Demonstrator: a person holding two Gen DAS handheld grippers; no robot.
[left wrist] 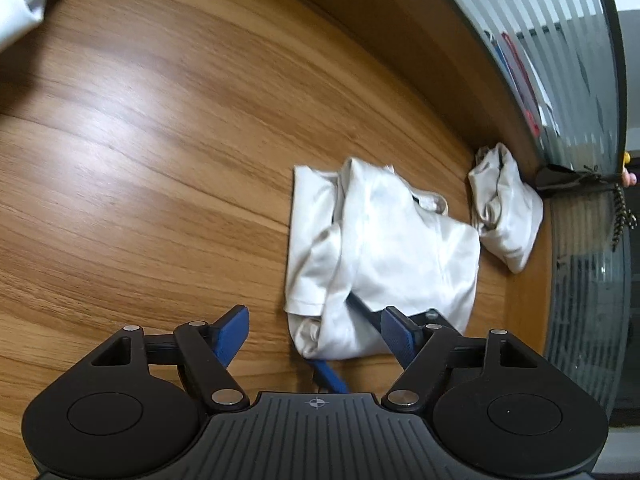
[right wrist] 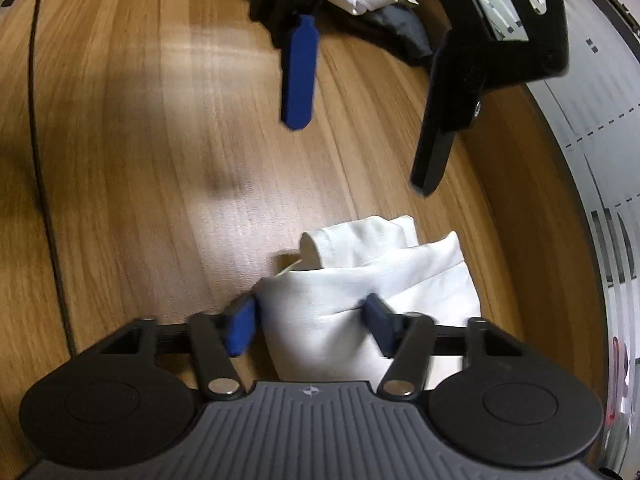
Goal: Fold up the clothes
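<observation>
While the left gripper [left wrist: 314, 334] hung spread above the wooden table [left wrist: 140, 140], the right gripper [right wrist: 310, 326] stood wide, straddling the white garment [right wrist: 360, 280] without clamping it.

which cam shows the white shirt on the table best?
Left wrist. The white shirt lies in full outline on the wooden table, ahead of the open left tongs. The right wrist view shows only its near end, between the open right tongs.
</observation>
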